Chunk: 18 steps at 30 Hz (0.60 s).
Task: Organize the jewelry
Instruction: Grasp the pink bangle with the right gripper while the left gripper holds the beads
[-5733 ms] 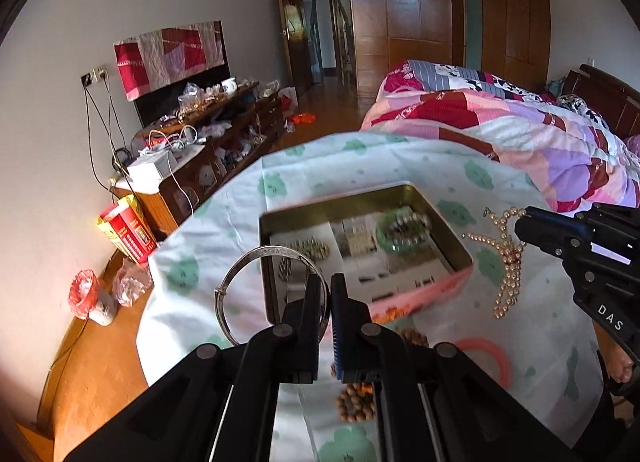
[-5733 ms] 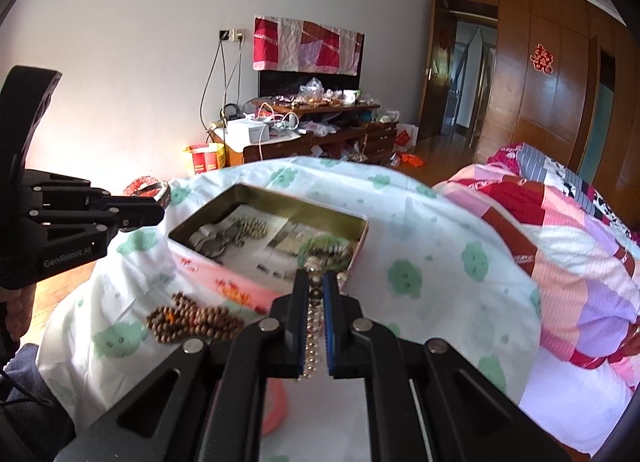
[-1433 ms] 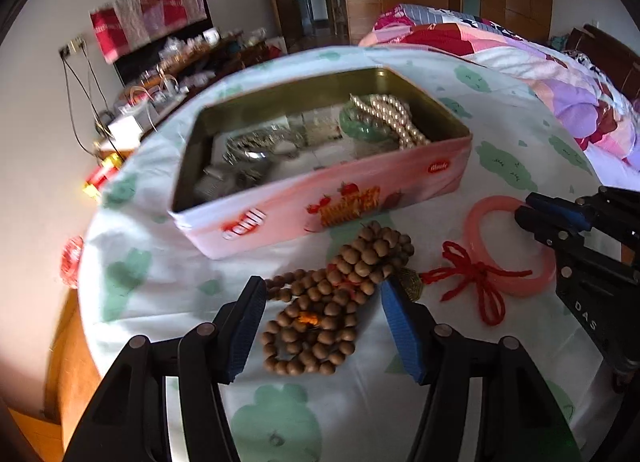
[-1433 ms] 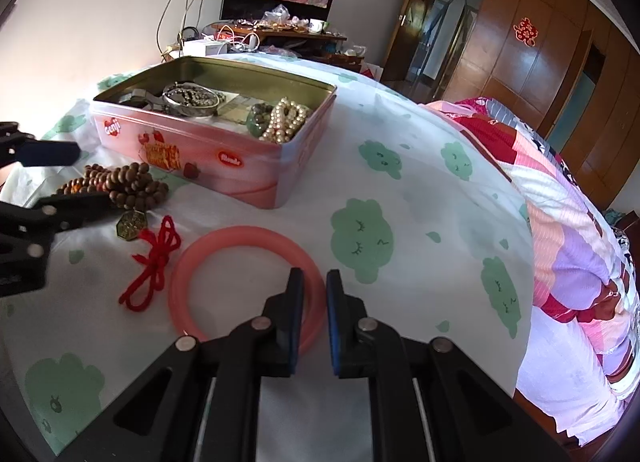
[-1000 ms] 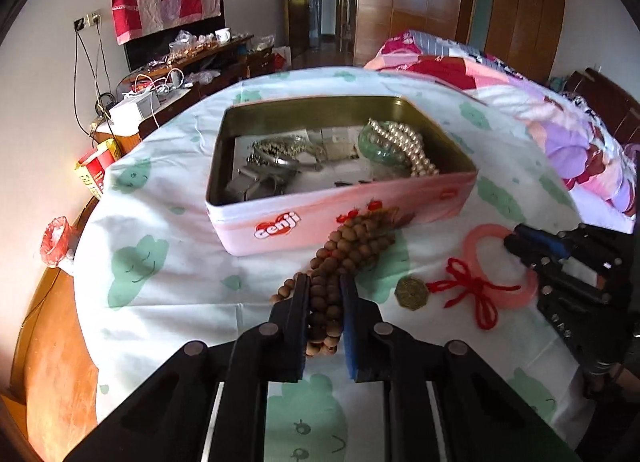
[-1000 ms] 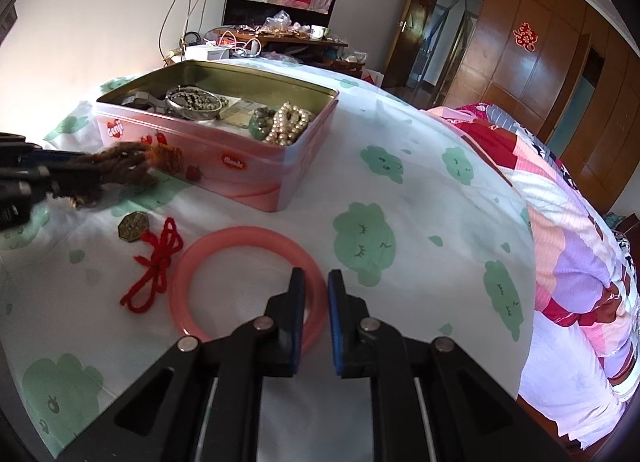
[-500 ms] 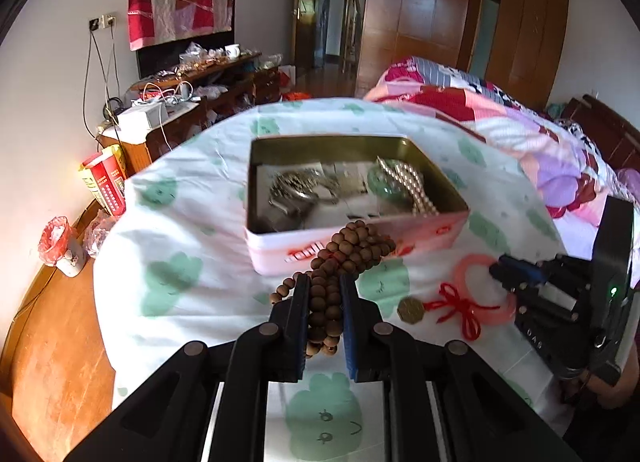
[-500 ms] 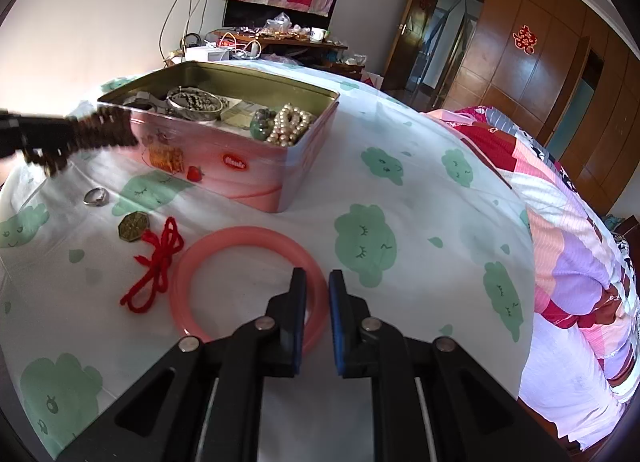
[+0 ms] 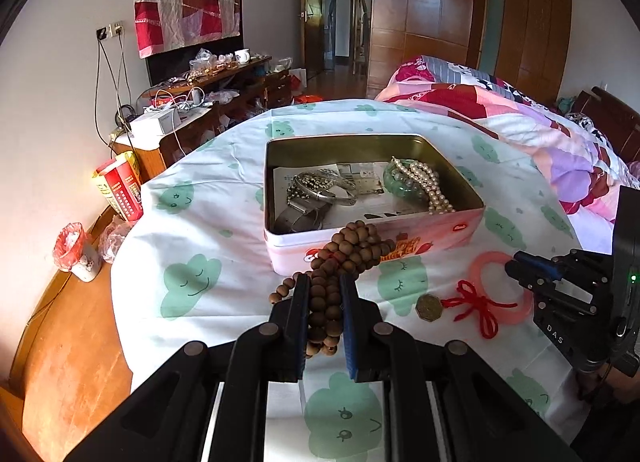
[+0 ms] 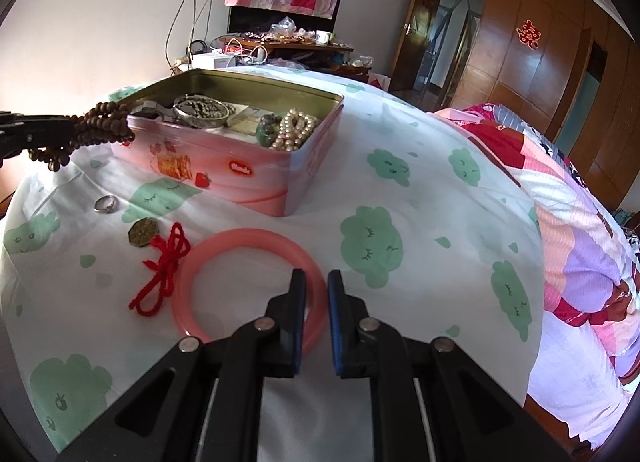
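Bedroom clutter filled the background: a wooden sideboard point(image 9: 224, 77) heaped with odds and ends stood against the far wall, a bed with a patchwork quilt point(image 9: 520, 121) lay to the right, and wooden wardrobe doors point(image 9: 452, 9) closed off the back; nearer the cameras, a white cloth with green cloud faces point(image 10: 400, 201) covered the work surface. On it sat an open pink tin point(image 9: 440, 229) with a gold interior; inside lay a metal watch and silver bangle point(image 9: 320, 189) toward the left, and a green bangle point(image 9: 394, 179) with a pearl necklace point(image 9: 428, 185) draped over it toward the right. The left gripper point(image 9: 323, 290) had its fingers clamped on a bundle of brown wooden beads point(image 9: 344, 254), held above the cloth just in front of the tin's near wall, with loops hanging below the fingers. The right gripper point(image 10: 316, 290) hovered low over the near edge of a pink ring bangle point(image 10: 248, 242) lying flat on the cloth; its fingers stood slightly apart, straddling the rim, though whether they touched it could not be told. A red knotted cord point(image 10: 164, 270) lay just left of the bangle, joined to a brass octagonal token point(image 10: 142, 233); a small silver ring point(image 10: 106, 203) rested farther left, apart from both.
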Available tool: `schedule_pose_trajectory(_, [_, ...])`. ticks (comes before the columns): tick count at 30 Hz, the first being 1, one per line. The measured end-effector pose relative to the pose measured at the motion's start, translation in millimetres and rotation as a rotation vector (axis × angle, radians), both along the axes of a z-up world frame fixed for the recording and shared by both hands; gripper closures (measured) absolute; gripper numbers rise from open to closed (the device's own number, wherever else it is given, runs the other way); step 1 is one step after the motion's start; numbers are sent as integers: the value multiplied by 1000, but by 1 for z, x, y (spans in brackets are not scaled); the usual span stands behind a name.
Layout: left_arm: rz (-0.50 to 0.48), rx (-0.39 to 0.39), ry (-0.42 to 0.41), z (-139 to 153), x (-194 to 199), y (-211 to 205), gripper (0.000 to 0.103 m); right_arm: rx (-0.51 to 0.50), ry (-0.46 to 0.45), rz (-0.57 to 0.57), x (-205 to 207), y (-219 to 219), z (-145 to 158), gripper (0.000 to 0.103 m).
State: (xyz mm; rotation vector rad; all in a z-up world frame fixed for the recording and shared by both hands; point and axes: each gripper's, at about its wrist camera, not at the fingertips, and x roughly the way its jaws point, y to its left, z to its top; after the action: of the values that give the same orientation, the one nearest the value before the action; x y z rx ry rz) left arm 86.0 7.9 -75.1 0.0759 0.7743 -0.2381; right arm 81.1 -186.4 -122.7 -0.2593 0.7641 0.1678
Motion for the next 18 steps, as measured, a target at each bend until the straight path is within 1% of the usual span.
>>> schedule_pose_trajectory(11, [-2, -6, 27, -8, 1, 0, 89, 0, 0, -1, 0, 0, 0, 89])
schedule_pose_trajectory(18, [4, -6, 28, -9, 2, 0, 89, 4, -6, 0, 0, 1, -1, 90])
